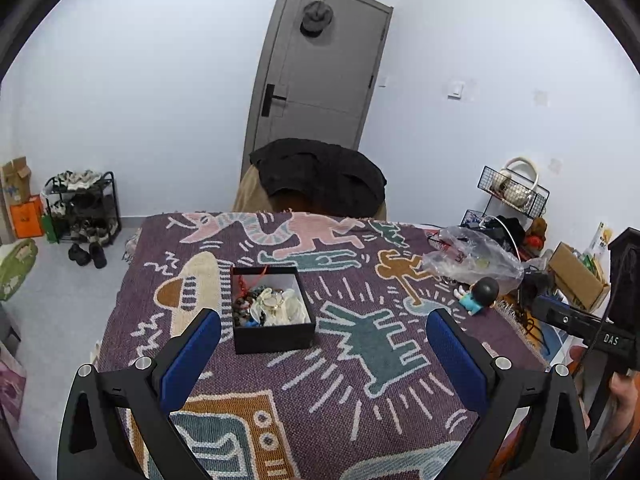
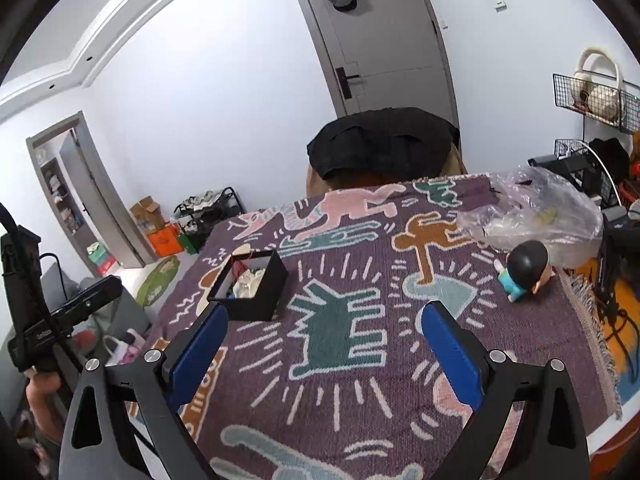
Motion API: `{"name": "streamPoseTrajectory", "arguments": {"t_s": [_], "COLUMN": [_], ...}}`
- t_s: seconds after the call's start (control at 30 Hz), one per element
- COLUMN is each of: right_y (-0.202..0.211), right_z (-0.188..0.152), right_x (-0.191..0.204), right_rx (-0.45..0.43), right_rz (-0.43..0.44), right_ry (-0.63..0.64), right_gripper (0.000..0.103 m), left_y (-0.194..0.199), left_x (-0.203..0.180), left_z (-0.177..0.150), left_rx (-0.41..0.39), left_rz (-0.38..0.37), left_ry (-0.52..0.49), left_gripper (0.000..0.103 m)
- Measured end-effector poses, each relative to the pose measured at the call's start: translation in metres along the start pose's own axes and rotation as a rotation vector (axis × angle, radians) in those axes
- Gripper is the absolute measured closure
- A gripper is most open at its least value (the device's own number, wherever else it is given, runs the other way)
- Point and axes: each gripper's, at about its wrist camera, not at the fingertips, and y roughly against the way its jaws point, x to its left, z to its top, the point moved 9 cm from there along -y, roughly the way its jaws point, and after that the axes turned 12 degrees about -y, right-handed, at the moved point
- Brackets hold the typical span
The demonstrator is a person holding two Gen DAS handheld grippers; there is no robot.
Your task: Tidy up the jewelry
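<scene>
A black open box point(image 1: 273, 335) sits on the patterned blanket point(image 1: 340, 392). It holds a heap of jewelry point(image 1: 269, 305): dark bead bracelets, pale pieces and a red cord. My left gripper point(image 1: 323, 322) is open and empty, held above the blanket just near of the box. The box also shows in the right wrist view point(image 2: 262, 293), ahead and left. My right gripper point(image 2: 323, 312) is open and empty over the blanket point(image 2: 360, 380).
A clear plastic bag point(image 1: 472, 258) and a small black-haired figurine point(image 1: 480, 294) lie at the right of the table. A chair draped in black cloth point(image 1: 320, 176) stands behind the table. A shoe rack point(image 1: 82, 208) is on the left floor, wire baskets point(image 1: 514, 192) on the right.
</scene>
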Motion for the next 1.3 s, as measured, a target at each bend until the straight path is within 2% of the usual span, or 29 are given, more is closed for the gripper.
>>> {"name": "streamPoseTrajectory", "arguments": {"t_s": [0.23, 1.07, 1.3], "right_y": [-0.002, -0.017, -0.017], "right_z": [-0.005, -0.016, -0.015], "right_x": [0.003, 0.003, 0.002], "right_rx": [-0.001, 0.035, 0.031], "right_rz": [0.006, 0.000, 0.013], "right_ry": [0.001, -0.014, -0.029], "right_gripper": [0.005, 0.005, 0.005], "left_y": [0.005, 0.008, 0.011], "left_x": [-0.003, -0.003, -0.004], "left_z": [-0.008, -0.012, -0.012], "left_rx": [-0.004, 0.001, -0.012], "left_rz": [0.032, 0.066, 0.040], "left_ry": [-0.020, -0.050, -0.043], "left_gripper": [0.000, 0.000, 0.000]}}
